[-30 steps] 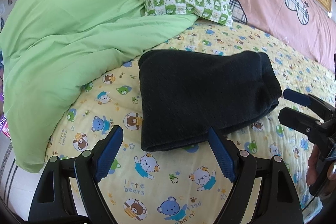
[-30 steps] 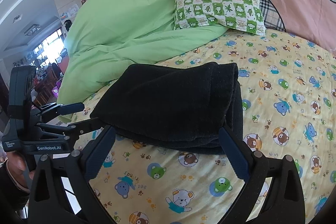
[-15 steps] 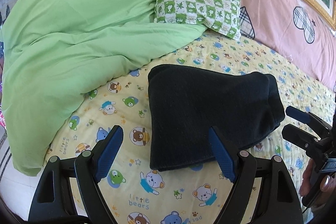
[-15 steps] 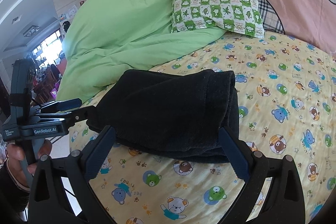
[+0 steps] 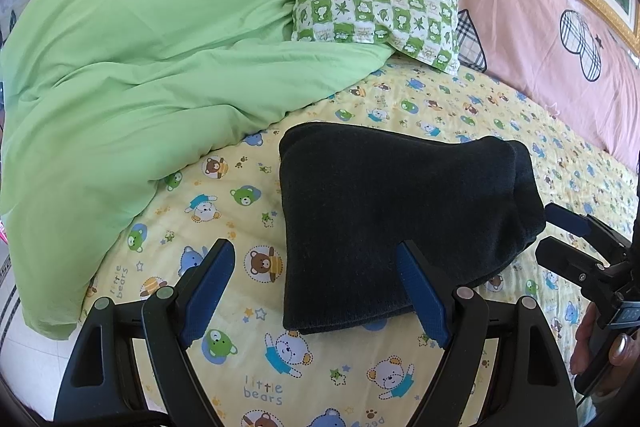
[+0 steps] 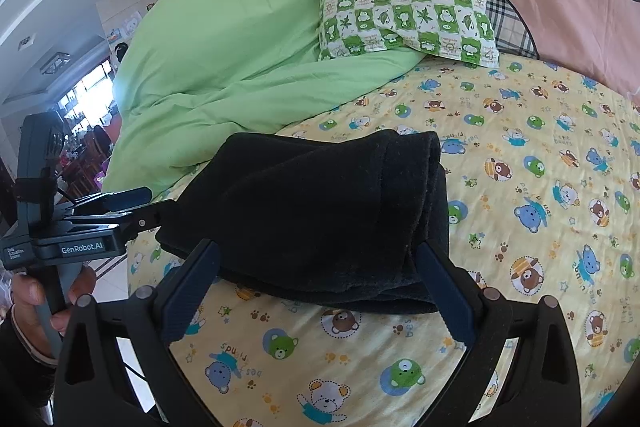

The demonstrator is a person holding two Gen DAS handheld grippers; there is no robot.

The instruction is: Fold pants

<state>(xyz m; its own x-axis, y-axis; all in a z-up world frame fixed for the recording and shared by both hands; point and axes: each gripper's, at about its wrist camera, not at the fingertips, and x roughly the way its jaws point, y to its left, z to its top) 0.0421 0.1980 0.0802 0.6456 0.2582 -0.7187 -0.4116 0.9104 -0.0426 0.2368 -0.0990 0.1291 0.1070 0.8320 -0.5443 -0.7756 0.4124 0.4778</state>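
Pants (image 5: 392,223) are lying folded on the bear-print sheet (image 5: 256,379), left gripper (image 5: 316,291) and right gripper (image 6: 316,291) both hovering near, jaws spread, gripping nothing.

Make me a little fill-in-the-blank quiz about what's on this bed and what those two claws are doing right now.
1. The dark pants lie in a folded bundle on a yellow sheet printed with little ____.
2. Both the left claw and the right claw are ____, gripping nothing.
3. The checked pillow rests partly on a plain ____ duvet.

Missing words: bears; open; green
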